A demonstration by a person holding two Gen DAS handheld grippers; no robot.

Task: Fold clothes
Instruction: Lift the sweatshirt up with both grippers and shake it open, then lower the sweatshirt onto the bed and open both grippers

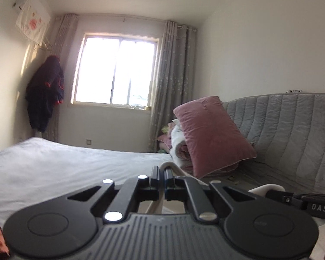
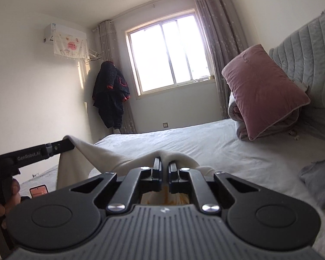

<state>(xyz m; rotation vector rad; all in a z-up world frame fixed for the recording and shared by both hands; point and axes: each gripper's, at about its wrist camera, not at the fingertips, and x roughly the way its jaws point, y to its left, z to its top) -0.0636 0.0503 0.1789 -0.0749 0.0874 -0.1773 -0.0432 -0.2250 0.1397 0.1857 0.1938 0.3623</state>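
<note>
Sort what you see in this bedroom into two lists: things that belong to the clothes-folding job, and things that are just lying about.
Part of the job:
cream garment, held up above the bed
left gripper, shut on it
right gripper, shut on it

Just lying about:
pink pillow
rolled quilt
dark jacket hanging by the window
grey cloth
phone

cream garment (image 2: 93, 156), mauve pillow (image 2: 264, 91), pale grey sheet (image 2: 205, 138)
</note>
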